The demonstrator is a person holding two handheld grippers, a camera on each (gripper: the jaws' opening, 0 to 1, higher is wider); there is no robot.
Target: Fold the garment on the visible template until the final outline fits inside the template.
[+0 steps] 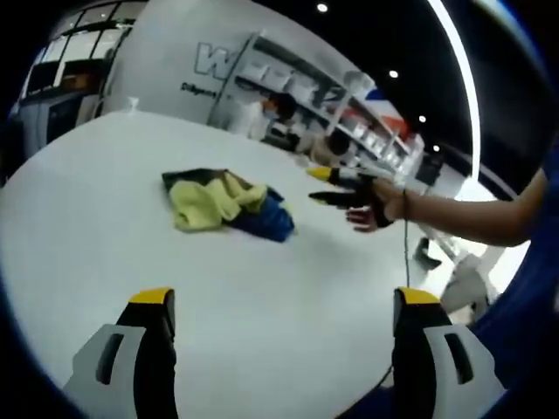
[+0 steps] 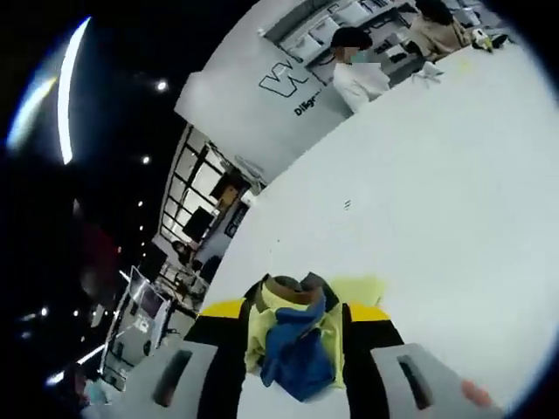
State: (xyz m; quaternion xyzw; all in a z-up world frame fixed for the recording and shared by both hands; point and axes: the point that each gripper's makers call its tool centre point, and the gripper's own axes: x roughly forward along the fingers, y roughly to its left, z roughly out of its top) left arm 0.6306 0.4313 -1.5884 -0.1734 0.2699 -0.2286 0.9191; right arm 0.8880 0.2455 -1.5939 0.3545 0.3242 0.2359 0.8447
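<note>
A crumpled garment [image 1: 227, 205] in yellow, blue and dark cloth lies in a heap on the white table [image 1: 105, 201]. My left gripper [image 1: 285, 298] hangs open over the table's near part, well short of the heap, with nothing between its jaws. My right gripper [image 1: 323, 186], held by a hand, comes in from the right and stops just beside the heap's blue end, jaws a little apart. In the right gripper view the garment [image 2: 297, 345] shows between the yellow-tipped jaws of the right gripper [image 2: 295, 312]; I see no grip on the cloth.
The white table [image 2: 437, 192] stretches wide and bare around the heap. People [image 1: 271, 109] sit or stand beyond its far edge, in front of shelves and a grey wall. A person in white [image 2: 354, 74] is at the table's far side.
</note>
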